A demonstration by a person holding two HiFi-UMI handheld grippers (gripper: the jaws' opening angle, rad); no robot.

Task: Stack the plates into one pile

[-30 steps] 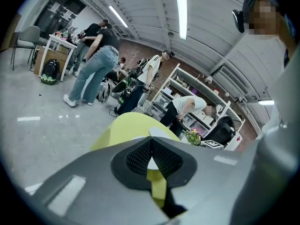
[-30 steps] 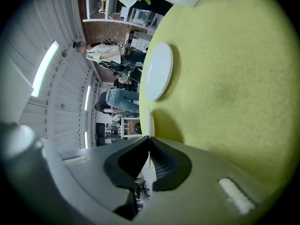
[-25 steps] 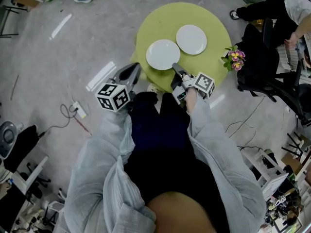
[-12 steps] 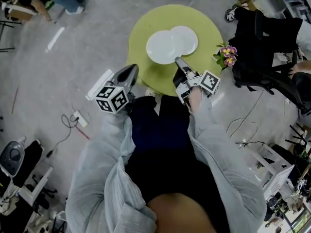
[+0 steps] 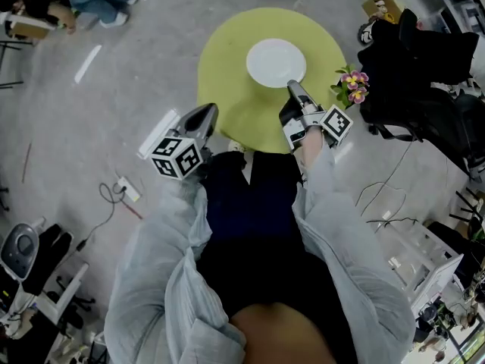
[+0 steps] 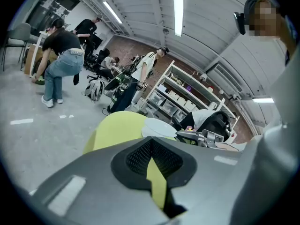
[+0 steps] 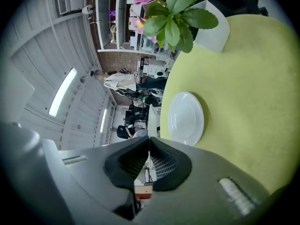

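Observation:
On the round yellow-green table [image 5: 227, 89], the head view shows a single white disc: a white plate [image 5: 276, 61] whose near rim my right gripper [image 5: 292, 87] is shut on. It hangs over a second plate and hides it from above. The right gripper view shows the held plate edge-on [image 7: 152, 121] between the jaws, and the lower plate [image 7: 186, 117] lying flat on the table [image 7: 253, 102] beside it. My left gripper [image 5: 206, 112] hovers at the table's near left edge, shut and holding nothing. In its own view both plates [image 6: 161, 127] appear, one just above the other.
A potted pink-flowered plant [image 5: 350, 86] stands at the table's right edge, close to my right gripper; the right gripper view shows its white pot [image 7: 213, 32]. A black office chair [image 5: 424, 89] is to the right. Cables lie on the floor, and people stand farther off [image 6: 61, 60].
My right gripper has carried its plate to the right and away from me, from beside the other plate to over it. The left gripper has stayed put.

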